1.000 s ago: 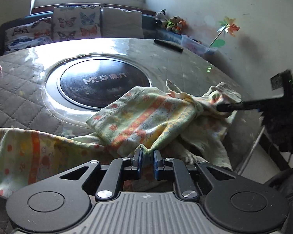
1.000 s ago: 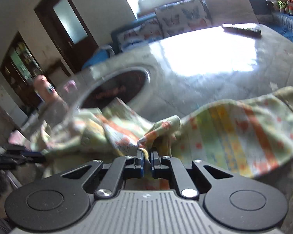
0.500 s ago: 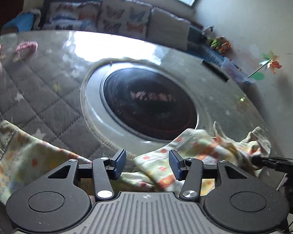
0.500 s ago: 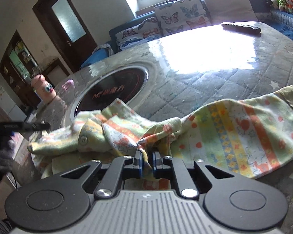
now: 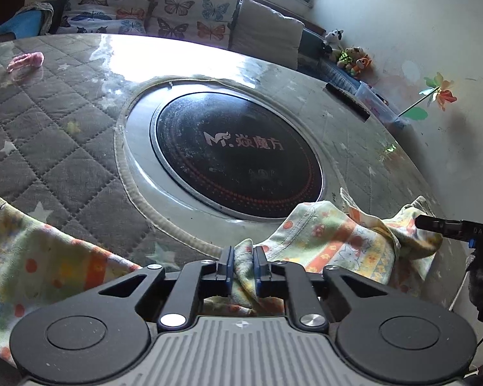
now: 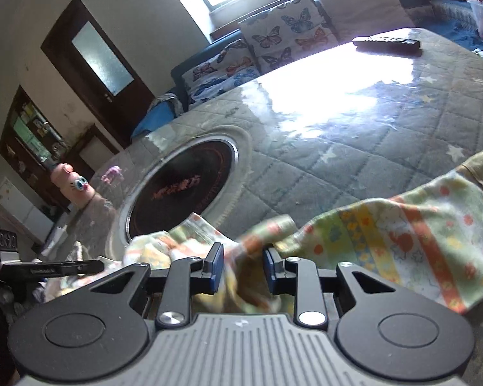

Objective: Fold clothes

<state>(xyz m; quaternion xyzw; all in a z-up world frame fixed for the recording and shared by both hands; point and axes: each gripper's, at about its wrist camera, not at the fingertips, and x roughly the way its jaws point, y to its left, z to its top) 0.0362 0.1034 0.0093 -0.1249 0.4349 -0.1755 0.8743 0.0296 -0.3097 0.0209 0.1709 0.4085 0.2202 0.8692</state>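
Printed cotton garment [image 5: 335, 241] bunched ahead of both tools. Left gripper [image 5: 242, 265] pinches fold; right gripper [image 6: 243, 265] spread, cloth slack between jaws. Keep left pinch firm, re-grip an edge.

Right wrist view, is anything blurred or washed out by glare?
Right wrist view: the cloth near the hand-held gripper is motion-blurred, and window glare whites out the table top. Left wrist view: sharp, with a smaller glare patch on the far side of the table.
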